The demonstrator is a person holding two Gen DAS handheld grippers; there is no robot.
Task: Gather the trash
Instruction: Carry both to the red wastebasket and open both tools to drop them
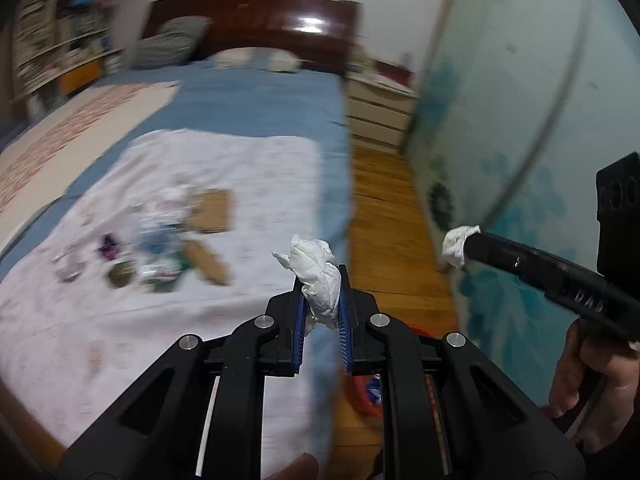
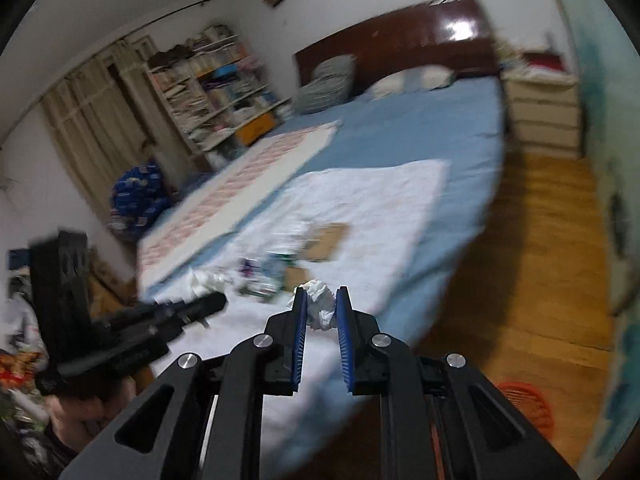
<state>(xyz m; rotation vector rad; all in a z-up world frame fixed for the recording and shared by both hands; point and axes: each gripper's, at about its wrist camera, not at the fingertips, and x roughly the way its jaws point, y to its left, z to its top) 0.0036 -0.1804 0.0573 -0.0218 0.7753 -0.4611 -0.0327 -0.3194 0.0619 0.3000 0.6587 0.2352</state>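
Observation:
My left gripper point(image 1: 320, 280) is shut on a crumpled white tissue point(image 1: 318, 276) and holds it in the air over the bed's right edge. My right gripper point(image 2: 321, 300) is shut on another crumpled white tissue point(image 2: 320, 306); it also shows in the left wrist view point(image 1: 458, 246) over the floor. Several more bits of trash point(image 1: 160, 248), among them cardboard pieces point(image 1: 210, 210) and wrappers, lie on a white cloth point(image 1: 224, 160) on the bed. An orange-red basket point(image 2: 528, 404) stands on the floor below.
The bed has a blue sheet point(image 1: 260, 100) and a dark wooden headboard point(image 1: 256, 20). A wooden floor strip point(image 1: 392, 220) runs between the bed and a blue-patterned wardrobe point(image 1: 520, 120). A white drawer unit point(image 2: 540, 116) stands at the far end. Bookshelves point(image 2: 212, 84) line the left wall.

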